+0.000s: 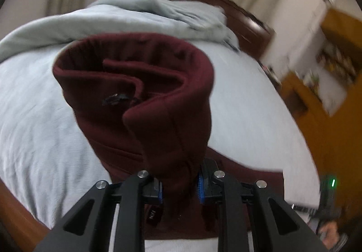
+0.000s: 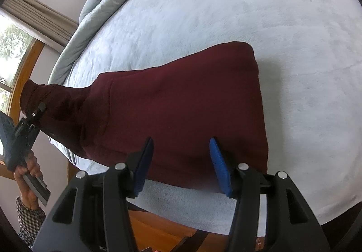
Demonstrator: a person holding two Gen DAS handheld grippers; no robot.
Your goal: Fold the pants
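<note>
Dark maroon pants (image 2: 181, 98) lie folded on the pale blue bed (image 2: 226, 3), near its front edge. One end of the pants (image 1: 140, 84) is lifted off the bed and hangs bunched in front of the left wrist camera. My left gripper (image 1: 179, 182) is shut on that fabric. In the right wrist view the left gripper (image 2: 34, 116) shows at the far left, past the bed's edge, with a hand (image 2: 27, 173) around its handle. My right gripper (image 2: 181, 145) is open over the flat part of the pants, with its blue pads apart and nothing pinched between them.
A rumpled grey duvet (image 1: 135, 12) is piled at the head of the bed, against a dark wooden headboard (image 1: 226, 8). Wooden furniture (image 1: 339, 48) stands beside the bed. A window (image 2: 11, 48) with a curtain is at the left. The bed's wooden frame (image 2: 158, 229) runs below my right gripper.
</note>
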